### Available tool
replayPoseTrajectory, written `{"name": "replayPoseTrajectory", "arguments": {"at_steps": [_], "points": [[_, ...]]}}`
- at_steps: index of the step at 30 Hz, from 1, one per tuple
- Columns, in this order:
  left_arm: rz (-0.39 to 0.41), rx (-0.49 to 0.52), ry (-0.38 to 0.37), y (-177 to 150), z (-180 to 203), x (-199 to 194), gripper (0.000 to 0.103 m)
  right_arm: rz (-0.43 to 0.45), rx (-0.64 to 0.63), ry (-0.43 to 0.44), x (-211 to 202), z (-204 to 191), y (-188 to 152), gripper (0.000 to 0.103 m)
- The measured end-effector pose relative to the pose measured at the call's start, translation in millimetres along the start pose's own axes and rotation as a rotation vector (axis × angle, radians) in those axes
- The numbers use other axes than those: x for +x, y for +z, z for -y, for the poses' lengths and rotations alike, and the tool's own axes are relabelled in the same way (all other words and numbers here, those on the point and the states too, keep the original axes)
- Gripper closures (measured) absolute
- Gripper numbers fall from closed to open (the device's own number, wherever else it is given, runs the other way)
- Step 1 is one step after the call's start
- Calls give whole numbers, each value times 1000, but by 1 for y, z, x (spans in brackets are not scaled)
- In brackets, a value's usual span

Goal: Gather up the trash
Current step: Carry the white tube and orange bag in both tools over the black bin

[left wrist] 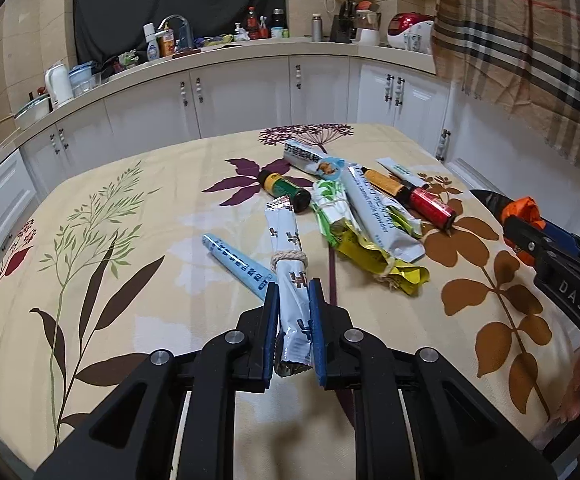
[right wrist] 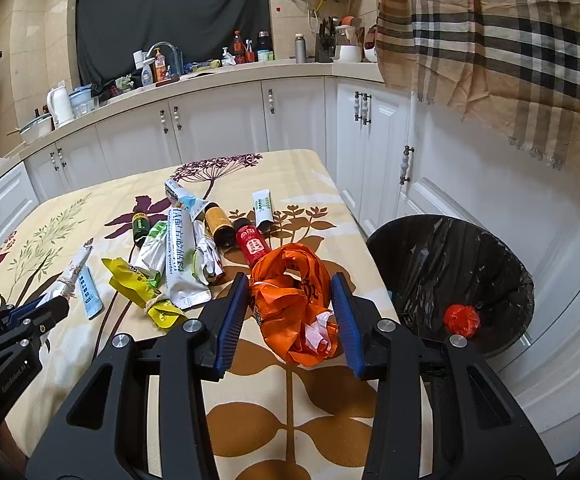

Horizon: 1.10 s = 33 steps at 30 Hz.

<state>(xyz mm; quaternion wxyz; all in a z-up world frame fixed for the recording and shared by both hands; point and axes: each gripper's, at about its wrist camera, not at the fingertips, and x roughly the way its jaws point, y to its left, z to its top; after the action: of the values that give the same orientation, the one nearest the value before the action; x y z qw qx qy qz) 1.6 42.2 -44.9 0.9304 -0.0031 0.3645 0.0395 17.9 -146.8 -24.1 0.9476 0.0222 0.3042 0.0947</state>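
So the left gripper is pinching the near end of a long white sachet with a loop of twine tied round its middle; both blue pads are pressed flat against its sides, and the rest of it sticks out forward over the floral tablecloth; a pale blue tube lies just beside it on the left, touching it near the twine.

The right gripper has an orange plastic bag between its blue pads, crumpled, with a bit of white paper poking out the bottom; the jaws stand fairly wide and the bag fills most of the gap, but I honestly can't tell if the pads are actually squeezing it or just sitting around it.

Rest of the trash is piled mid-table: a crumpled yellow wrapper tied with twine, a big white milk powder sachet lying across a green and white packet, a dark green bottle on its side, a red bottle and an amber one lying just beside each other.

Off the right edge of the table sits a black bin lined with a black bag; there's one red crumpled wad inside it, near the front rim.
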Motion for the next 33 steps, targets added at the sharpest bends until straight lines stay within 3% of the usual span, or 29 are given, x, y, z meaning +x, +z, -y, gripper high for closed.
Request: {"name": "replayPoseTrajectory", "arguments": {"at_steps": [9,18,33], "points": [[43,-2,-5,8,-1,-6,87,3,7,-22,2,9,3,62],[87,12,-61,24,12,-4,87,20,19,-82,2,30,12,62],[181,85,-211,69,78,15,87,73,55,-248,7,88,37,62]]}}
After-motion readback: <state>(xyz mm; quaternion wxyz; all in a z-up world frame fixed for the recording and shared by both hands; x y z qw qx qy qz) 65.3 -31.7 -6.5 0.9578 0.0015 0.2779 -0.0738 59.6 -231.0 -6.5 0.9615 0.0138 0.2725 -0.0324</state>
